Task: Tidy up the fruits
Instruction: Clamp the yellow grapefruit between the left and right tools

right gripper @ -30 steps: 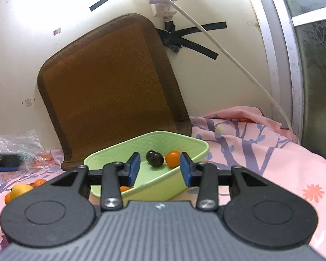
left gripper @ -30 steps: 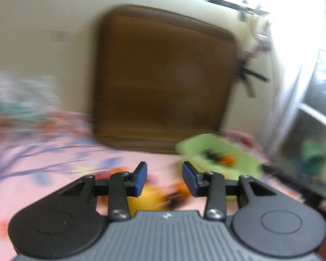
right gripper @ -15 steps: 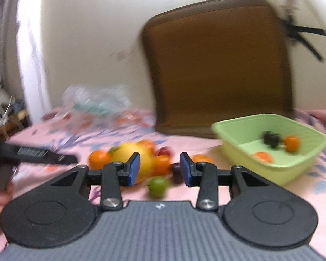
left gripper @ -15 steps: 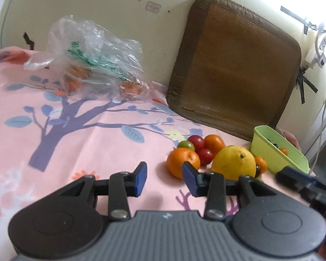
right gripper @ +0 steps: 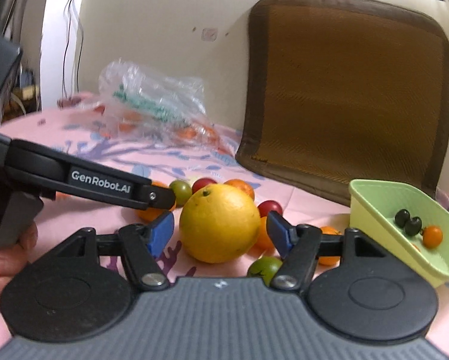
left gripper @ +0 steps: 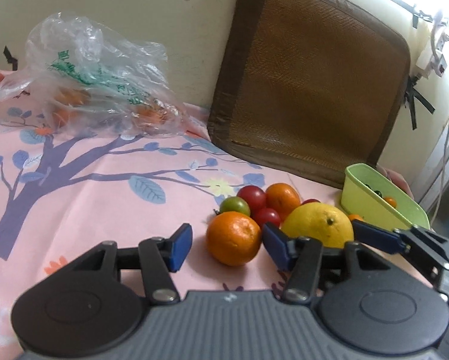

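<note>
Cloth point(left gripper: 89, 198): pink, holds all the fruit.
Tub point(right gripper: 404, 228): green, a few small fruits inside.
Grapefruit point(right gripper: 220, 223): between wide right gripper point(right gripper: 221, 229) pads, maybe touching.
Orange point(left gripper: 233, 238): between wide left gripper point(left gripper: 227, 244) pads, not squeezed.

both wrist cameras sit low and close over the pink bedsheet point(left gripper: 89, 198), facing the wall; both views share the yellow citrus point(left gripper: 319, 225) point(right gripper: 220, 222), the green tray point(left gripper: 371, 201) point(right gripper: 383, 207) and the brown cushion point(left gripper: 308, 78) point(right gripper: 347, 87).

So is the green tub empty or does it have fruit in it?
Not empty. The green tub holds two dark round fruits and a small orange one, with lots of room left.
</note>
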### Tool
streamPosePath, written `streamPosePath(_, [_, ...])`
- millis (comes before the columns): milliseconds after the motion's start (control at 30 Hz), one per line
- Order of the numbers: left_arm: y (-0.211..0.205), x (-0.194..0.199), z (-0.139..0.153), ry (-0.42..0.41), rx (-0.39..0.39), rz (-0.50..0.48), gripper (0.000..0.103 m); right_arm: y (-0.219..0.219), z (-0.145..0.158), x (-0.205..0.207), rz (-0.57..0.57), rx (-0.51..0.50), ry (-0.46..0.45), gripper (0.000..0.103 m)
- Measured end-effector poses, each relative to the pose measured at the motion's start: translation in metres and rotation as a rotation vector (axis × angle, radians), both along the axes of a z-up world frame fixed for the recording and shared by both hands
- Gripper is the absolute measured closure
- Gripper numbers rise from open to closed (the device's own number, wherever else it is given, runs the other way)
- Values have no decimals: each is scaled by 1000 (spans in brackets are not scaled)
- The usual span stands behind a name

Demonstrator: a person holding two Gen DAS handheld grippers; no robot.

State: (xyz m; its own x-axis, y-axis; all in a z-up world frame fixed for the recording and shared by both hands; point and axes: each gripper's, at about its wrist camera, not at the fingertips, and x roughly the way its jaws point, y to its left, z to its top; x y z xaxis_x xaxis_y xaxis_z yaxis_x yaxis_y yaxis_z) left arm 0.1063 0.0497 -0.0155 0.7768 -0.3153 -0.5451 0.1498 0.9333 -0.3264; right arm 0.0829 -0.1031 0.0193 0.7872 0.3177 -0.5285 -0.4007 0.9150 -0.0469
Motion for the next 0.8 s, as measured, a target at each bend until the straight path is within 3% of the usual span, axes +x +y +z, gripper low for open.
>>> streamPosePath(67, [-1,0,0,-4,-5,-20,61,3,-2,4,0,-22,9,33])
streamPosePath(233, [-3,-1,1,-13,12,-24,61,3,-4,9,-2,-30,29,36])
streamPosePath(300, [-1,-1,1,-5,13,-10,53,1,-3,6,-3,-21,18,36])
streamPosePath(333, [1,-1,1,3,19,17,39,-1,-2,3,-3,-17,6,37])
streamPosePath(367, [4,-2,2,7,21,55,35,0,-2,3,0,-17,2,36])
streamPosePath(467, [14,-14,10,-20,-34,104,35,2,-3,4,8,-42,5,38])
streamPosePath(667, [8,-33,30,-55,-74,37,35,3,-3,5,9,-42,6,41])
streamPosePath(800, [5,-51,40,-82,-113,-10,35,-13,10,-9,16,87,70,41])
